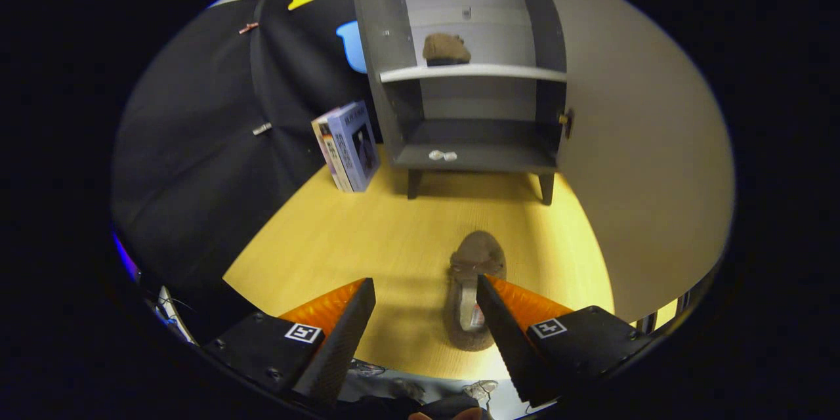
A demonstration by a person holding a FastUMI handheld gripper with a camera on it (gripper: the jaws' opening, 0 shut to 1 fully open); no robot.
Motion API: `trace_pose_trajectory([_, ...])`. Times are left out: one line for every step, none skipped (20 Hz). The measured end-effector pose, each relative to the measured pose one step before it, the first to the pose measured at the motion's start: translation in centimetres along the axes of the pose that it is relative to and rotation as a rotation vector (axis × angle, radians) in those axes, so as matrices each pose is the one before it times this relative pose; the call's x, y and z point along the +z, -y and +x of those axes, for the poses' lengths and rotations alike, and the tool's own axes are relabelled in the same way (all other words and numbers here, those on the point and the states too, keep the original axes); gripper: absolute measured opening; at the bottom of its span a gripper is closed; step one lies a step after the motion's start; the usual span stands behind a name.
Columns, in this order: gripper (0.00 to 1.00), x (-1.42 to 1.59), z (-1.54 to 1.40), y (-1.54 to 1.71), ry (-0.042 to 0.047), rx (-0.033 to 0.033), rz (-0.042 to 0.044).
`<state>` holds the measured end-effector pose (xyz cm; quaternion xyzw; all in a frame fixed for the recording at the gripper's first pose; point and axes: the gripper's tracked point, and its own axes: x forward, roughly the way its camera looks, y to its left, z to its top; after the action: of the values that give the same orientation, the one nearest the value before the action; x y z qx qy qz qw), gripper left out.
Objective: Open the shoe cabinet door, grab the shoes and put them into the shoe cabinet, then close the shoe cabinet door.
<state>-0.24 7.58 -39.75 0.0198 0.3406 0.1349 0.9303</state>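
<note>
We looked forward along the gripper (425, 289) over a yellow wood-grain tabletop (367, 243). Black cloth (210, 144) hung as the wall to the left, held by small clips, and a pale, plain panel, the cabinet's open door (630, 164), swung out on the right with a small knob (564, 119) at its near edge.

At the back of the table stood a dark grey shoe cabinet (469, 65) on short legs, its inside open to us. A white shelf (472, 72) crossed it, and one brown fuzzy slipper (446, 49) sat on that shelf. A small pale object (442, 155) lay on the cabinet's bottom board; we could not tell what it was.

Just left of the cabinet a box (348, 144) stood upright on the table, printed with pictures and text too small for us to read.

The second brown slipper (474, 289) lay on the tabletop, toe toward the cabinet, just beside and partly behind the right finger. The fingers were spread wide and held nothing. Each finger mount carried a square black-and-white marker (305, 333).
</note>
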Motion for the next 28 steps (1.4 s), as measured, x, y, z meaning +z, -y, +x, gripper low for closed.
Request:
trace_pose_trajectory([0.99, -1.226, 1.347, 0.282, -0.02900, -0.01358, 0.00642])
trace_pose_trajectory([0.99, -0.788, 1.713, 0.414, -0.01732, -0.01418, 0.01350])
trace_pose_trajectory([0.99, -0.496, 1.537, 0.317, -0.00923, -0.01006, 0.02119])
trace_pose_trajectory([0.99, -0.339, 1.347, 0.396, 0.00420, -0.01479, 0.02533])
trace_pose_trajectory([0.99, -0.054, 1.381, 0.485, 0.01855, -0.01275, 0.02683])
trace_pose_trajectory([0.99, -0.157, 1.441, 0.472, 0.01118, -0.01156, 0.01984])
trace_pose_trajectory([0.99, -0.334, 1.428, 0.673, 0.00369, -0.02351, 0.01796])
trace_pose_trajectory([0.99, -0.052, 1.254, -0.018, 0.00822, -0.00274, 0.02311])
trace_pose_trajectory([0.94, 0.306, 1.352, -0.019, 0.01860, -0.00378, 0.01924])
trace_pose_trajectory([0.88, 0.440, 0.963, 0.003, 0.02083, -0.01203, 0.00720])
trace_pose_trajectory([0.83, 0.658, 1.116, 0.302, 0.02861, -0.01810, -0.00817])
trace_pose_trajectory([0.77, 0.165, 0.767, 0.268, 0.01251, -0.01868, -0.00690])
trace_pose_trajectory([0.64, -0.243, 0.843, 0.691, -0.00188, -0.02283, -0.00336])
trace_pose_trajectory([0.51, -0.158, 0.459, 0.969, -0.00153, -0.03094, 0.00483])
trace_pose_trajectory([0.38, 0.877, -0.130, -0.265, 0.03301, 0.02311, 0.03740])
trace_pose_trajectory([0.25, -0.162, 0.298, -0.195, -0.01192, -0.00056, 0.00343])
trace_pose_trajectory([0.12, 0.125, -0.330, -0.008, -0.00366, 0.01506, -0.01184])
trace_pose_trajectory([0.11, 0.432, -0.398, -0.038, 0.00146, 0.00683, -0.00924])
trace_pose_trajectory([0.11, 0.693, -0.582, -0.262, 0.00571, 0.01380, 0.00974])
trace_pose_trajectory([0.11, 1.256, -0.806, -0.331, 0.01629, 0.01056, 0.00862])
trace_pose_trajectory([0.11, 1.539, -0.931, -0.230, 0.02070, 0.00719, -0.00357])
trace_pose_trajectory([0.11, 1.715, -1.003, -0.255, 0.01941, 0.00588, -0.00790])
trace_pose_trajectory([0.11, 1.705, -0.973, -0.335, 0.01508, 0.00902, -0.00886])
trace_pose_trajectory([0.11, 1.938, -1.268, -0.264, 0.01873, 0.00411, -0.00118])
trace_pose_trajectory([0.11, 1.929, -0.947, -0.033, 0.00903, -0.00209, 0.00783])
trace_pose_trajectory([0.11, 1.833, -0.869, -0.155, 0.00795, -0.00458, 0.00745])
trace_pose_trajectory([0.11, 1.676, -0.981, -0.033, 0.00877, -0.00347, 0.00505])
trace_pose_trajectory([0.11, 1.606, -0.740, 0.036, -0.00232, -0.00775, -0.00060])
